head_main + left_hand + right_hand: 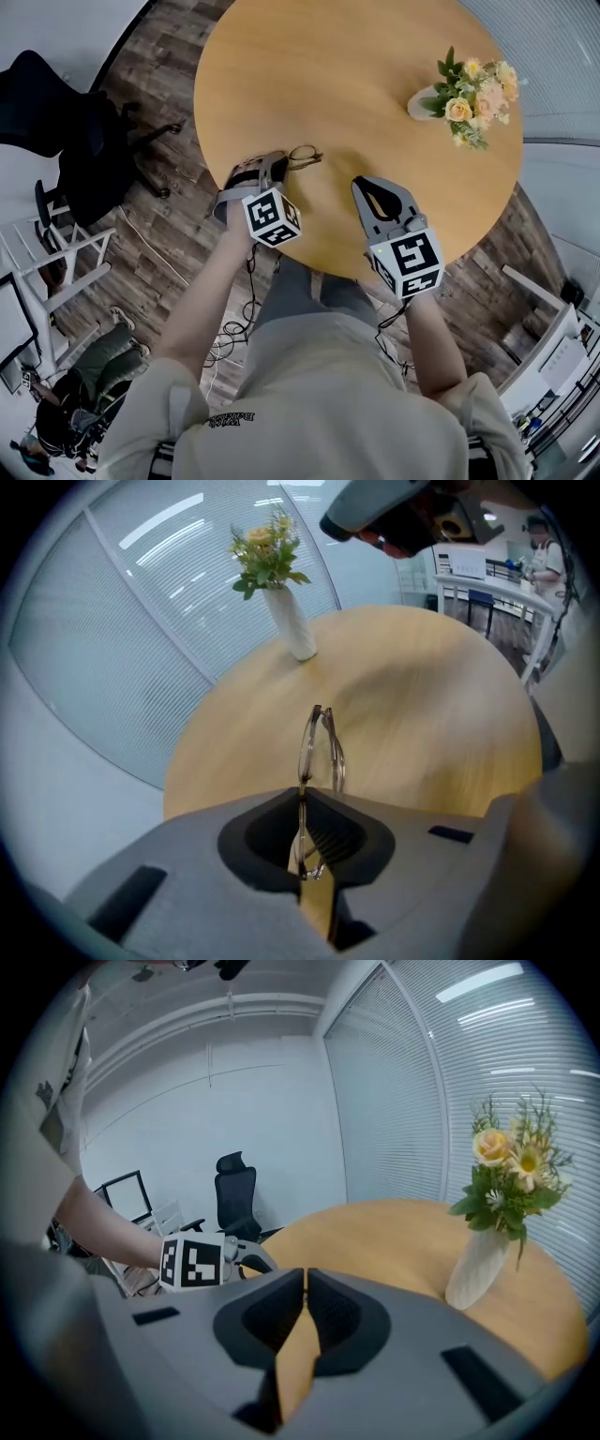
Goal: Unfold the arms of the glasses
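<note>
Thin wire-rimmed glasses point(303, 156) sit at the near left edge of the round wooden table point(356, 75). My left gripper point(282, 162) is shut on them. In the left gripper view the glasses point(322, 745) stand on edge out in front of the jaws, with part of the frame pinched between the pads of the left gripper point(302, 797). My right gripper point(368, 186) hovers a short way to the right over the table edge, shut with nothing between its jaws. In the right gripper view the right gripper point(305, 1277) points toward the left gripper's marker cube point(192, 1262).
A white vase of yellow and peach flowers point(466, 92) stands at the far right of the table. A black office chair point(66, 122) is on the floor to the left, beside white furniture point(56, 248). Cables lie on the wooden floor near my legs.
</note>
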Tool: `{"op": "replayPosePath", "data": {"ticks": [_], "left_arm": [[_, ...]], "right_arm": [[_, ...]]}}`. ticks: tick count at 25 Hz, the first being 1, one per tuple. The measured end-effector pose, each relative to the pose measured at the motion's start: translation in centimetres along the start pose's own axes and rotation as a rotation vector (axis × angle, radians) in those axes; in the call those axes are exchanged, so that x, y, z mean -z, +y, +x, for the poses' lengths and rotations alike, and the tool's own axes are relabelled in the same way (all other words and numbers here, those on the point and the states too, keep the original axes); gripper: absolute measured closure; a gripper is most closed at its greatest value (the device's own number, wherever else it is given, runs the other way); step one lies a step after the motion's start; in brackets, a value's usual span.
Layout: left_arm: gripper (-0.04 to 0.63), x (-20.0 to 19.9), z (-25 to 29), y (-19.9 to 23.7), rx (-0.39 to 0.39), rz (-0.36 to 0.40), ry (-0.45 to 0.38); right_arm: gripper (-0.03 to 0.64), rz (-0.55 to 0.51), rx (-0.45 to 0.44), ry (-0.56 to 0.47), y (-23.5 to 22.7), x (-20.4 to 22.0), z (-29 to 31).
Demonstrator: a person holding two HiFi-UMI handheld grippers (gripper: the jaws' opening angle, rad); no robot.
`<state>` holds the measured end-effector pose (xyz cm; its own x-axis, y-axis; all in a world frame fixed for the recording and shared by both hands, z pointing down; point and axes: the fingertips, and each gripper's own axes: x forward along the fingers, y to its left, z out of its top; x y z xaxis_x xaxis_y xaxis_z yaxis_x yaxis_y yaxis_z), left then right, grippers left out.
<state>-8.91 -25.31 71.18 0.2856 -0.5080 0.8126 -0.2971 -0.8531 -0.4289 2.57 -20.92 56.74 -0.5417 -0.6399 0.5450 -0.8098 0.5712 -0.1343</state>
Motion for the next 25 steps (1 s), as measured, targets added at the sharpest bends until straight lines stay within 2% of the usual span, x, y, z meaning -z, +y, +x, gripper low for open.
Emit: {"op": "replayPosePath", "data": {"ticks": [6, 17, 25], "left_arm": [[0.558, -2.5, -3.9, 2.5, -0.05, -0.101, -0.111], [0.558, -8.1, -17.2, 10.0, -0.162, -0.45, -0.413], [0.558, -11.7, -26.1, 13.7, -0.253, -0.497, -0.599]], "right_arm": [[0.583, 0.087, -0.056, -0.103, 0.1, -3.5, -1.5], [0.583, 0.004, -0.015, -0.323, -0.9, -13.6, -7.7], [0.583, -0.108, 0.041, -0.477, -0.5, -20.2, -13.9]]}}
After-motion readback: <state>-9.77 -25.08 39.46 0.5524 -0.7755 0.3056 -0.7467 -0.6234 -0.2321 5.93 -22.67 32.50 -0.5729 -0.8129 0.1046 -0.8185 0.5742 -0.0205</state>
